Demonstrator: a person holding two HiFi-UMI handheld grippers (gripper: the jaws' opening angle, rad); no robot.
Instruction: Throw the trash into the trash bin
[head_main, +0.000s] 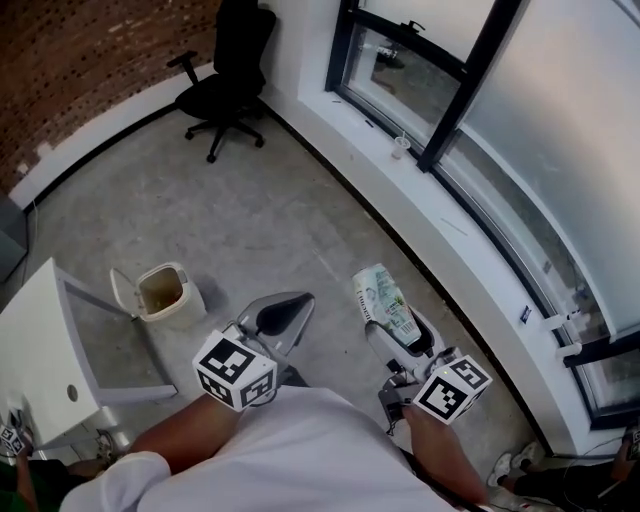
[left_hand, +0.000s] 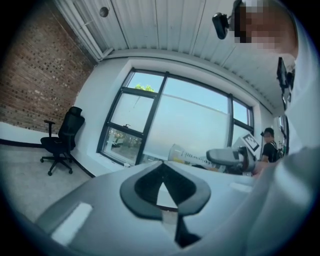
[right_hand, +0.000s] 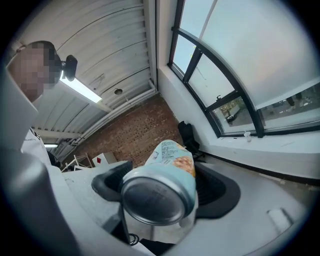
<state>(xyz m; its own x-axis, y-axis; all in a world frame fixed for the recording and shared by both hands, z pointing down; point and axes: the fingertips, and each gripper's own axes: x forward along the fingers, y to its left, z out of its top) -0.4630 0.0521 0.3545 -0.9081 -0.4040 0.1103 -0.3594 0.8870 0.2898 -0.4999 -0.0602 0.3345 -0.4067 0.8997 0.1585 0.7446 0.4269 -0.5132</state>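
Can (right_hand: 172, 162) in right claw (right_hand: 163, 186), left claw (left_hand: 161, 165) closed

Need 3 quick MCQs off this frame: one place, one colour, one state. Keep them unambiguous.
1. Where is the bin?
A. On the floor, left of the left gripper
B. On the window sill
C. On a desk

2. What colour is the chair?
A. Red
B. White
C. Black

3. What state is the right gripper in?
A. Open, empty
B. Shut on the can
C. Shut on a cup

Key:
1 A: the head view shows the bin standing on the floor at that gripper's left.
2 C: seat, back and base are all black.
3 B: the right gripper view shows the can clamped between the jaws.
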